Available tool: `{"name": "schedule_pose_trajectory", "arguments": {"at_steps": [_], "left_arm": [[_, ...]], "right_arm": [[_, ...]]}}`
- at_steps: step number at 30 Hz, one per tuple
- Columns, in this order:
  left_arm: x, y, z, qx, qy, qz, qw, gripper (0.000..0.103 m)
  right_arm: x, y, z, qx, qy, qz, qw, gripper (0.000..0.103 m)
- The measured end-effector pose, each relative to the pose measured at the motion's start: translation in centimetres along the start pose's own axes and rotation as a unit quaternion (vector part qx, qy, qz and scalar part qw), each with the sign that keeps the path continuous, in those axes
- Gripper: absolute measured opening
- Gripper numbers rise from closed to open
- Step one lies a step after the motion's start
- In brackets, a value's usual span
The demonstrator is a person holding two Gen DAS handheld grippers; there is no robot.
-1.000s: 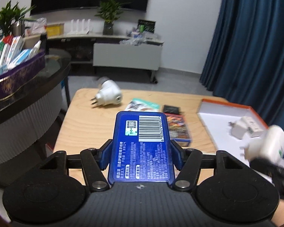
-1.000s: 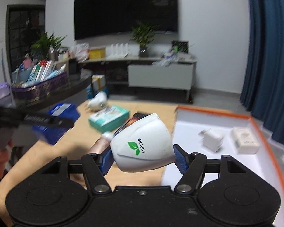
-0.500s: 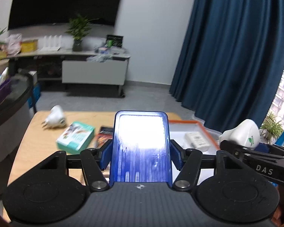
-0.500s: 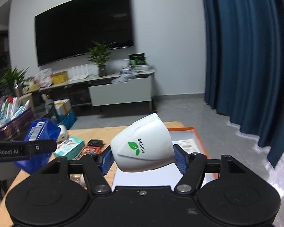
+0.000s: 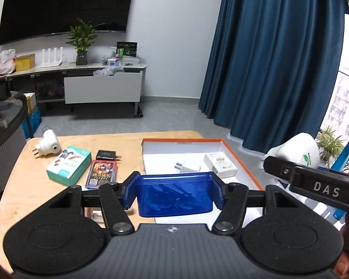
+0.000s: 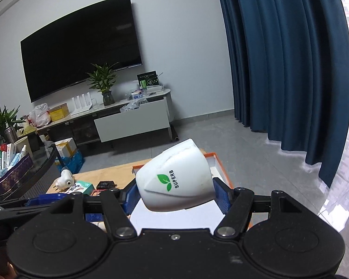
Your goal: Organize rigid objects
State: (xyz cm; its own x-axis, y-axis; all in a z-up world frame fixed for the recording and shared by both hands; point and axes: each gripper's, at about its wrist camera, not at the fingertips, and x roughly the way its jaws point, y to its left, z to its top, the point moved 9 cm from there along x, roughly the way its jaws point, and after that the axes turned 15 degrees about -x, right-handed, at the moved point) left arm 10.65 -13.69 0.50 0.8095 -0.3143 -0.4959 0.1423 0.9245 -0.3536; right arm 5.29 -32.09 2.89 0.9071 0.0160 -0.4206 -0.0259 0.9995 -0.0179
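My left gripper is shut on a flat blue plastic box, held above the near edge of an orange-rimmed white tray. My right gripper is shut on a white SUPERB plug-in device, held above the same tray. That device also shows at the right of the left wrist view. Two white adapters lie in the tray.
On the wooden table lie a white plug device, a green box, a black charger and a card pack. A dark counter with a purple basket stands left. Blue curtains hang right.
Both grippers have swung right and risen, from over the table to over the tray. The blue box now points flatter, its end face toward the camera. Both grips are unchanged.
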Motion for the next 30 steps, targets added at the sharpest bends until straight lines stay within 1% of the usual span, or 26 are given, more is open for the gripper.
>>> {"name": "schedule_pose_trajectory", "arguments": {"at_steps": [5, 12, 30], "left_arm": [[-0.6, -0.2, 0.1, 0.003, -0.007, 0.007, 0.9999, 0.063], [-1.1, -0.3, -0.4, -0.004, -0.007, 0.008, 0.9999, 0.063], [-1.5, -0.6, -0.9, -0.007, -0.008, 0.001, 0.9999, 0.063]], "right_arm": [[0.0, 0.0, -0.2, 0.003, 0.000, 0.002, 1.000, 0.079], [-0.3, 0.3, -0.4, -0.006, -0.001, 0.004, 1.000, 0.079], [-0.5, -0.1, -0.5, -0.008, 0.001, 0.014, 1.000, 0.079]]}}
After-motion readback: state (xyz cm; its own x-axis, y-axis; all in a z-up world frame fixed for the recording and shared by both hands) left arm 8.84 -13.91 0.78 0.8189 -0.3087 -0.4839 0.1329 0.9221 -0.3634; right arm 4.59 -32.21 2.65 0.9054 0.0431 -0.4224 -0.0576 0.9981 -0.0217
